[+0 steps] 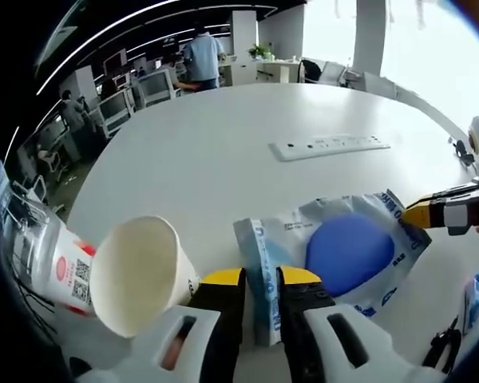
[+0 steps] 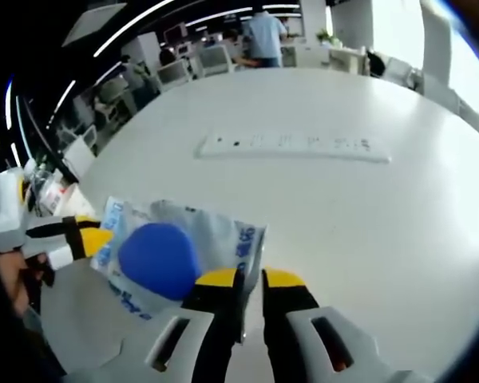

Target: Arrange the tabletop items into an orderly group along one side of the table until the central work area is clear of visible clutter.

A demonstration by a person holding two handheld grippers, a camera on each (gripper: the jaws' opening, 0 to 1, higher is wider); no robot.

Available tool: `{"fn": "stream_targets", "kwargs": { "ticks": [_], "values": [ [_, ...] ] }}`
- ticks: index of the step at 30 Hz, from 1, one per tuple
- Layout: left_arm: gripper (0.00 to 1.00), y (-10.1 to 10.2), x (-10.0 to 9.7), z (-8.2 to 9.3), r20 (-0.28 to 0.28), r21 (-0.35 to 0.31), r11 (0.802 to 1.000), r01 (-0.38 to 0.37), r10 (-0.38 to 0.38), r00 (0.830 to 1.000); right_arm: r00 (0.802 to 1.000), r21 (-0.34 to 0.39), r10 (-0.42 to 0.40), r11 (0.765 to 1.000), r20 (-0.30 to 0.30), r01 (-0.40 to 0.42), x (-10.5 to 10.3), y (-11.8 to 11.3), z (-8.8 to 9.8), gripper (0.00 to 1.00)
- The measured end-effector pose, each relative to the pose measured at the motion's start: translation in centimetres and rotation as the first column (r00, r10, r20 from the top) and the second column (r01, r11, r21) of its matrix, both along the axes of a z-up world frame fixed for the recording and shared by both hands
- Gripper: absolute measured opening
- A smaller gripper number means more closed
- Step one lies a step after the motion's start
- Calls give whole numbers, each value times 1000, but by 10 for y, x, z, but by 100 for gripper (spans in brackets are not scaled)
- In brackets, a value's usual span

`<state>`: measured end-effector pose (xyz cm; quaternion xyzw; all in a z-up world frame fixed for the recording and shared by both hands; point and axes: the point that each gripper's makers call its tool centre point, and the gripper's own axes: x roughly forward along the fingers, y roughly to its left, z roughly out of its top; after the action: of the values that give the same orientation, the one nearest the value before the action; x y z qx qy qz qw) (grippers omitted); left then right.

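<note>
While both of your grippers pinch the same clear packet, the step in hand looks like carrying it off the middle of the white table toward the side where things are being grouped. Your left gripper has its yellow-tipped jaws pressed together on the packet's near edge, and your right gripper clamps the opposite edge in the same way; in the left gripper view, its tip reaches in from the right onto the packet's far corner. The packet, with a blue rounded thing inside, seems stretched between the two grips low over the table; whether it is lifted clear I cannot tell.

Just left of your left gripper, a paper cup lies on its side, mouth toward you, near the table's edge, with a white-and-red packet touching it behind. That looks like the gathering side. A white power strip lies well apart toward the table's centre, not yet moved.

For the next move, shift both hands together toward the cup, keep the packet taut, and set it just beside the cup without knocking it into a roll.
</note>
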<state>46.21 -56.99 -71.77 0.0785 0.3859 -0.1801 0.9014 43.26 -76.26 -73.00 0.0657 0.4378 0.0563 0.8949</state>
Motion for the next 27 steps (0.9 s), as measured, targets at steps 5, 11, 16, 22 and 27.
{"fn": "stream_targets", "kwargs": {
  "ticks": [5, 11, 16, 22, 27],
  "values": [
    [15, 0, -3, 1, -1, 2, 1000, 0, 0, 1000, 1000, 2, -4, 1000, 5, 4, 1, -1, 1, 8],
    [17, 0, -6, -1, -11, 11, 1000, 9, -9, 1000, 1000, -2, -4, 1000, 7, 4, 2, -2, 2, 8],
    [18, -1, -6, -1, -7, 22, 1000, 17, -17, 1000, 1000, -8, -11, 1000, 17, 12, 4, -5, 5, 8],
    [18, -2, -5, 2, 0, 33, 999, 24, -24, 1000, 999, -17, -20, 1000, 35, 21, 7, -9, 10, 8],
    [21, -4, -5, 3, 0, 47, 998, 29, -29, 1000, 999, -15, -19, 1000, 40, 20, 8, -9, 12, 8]
  ]
}}
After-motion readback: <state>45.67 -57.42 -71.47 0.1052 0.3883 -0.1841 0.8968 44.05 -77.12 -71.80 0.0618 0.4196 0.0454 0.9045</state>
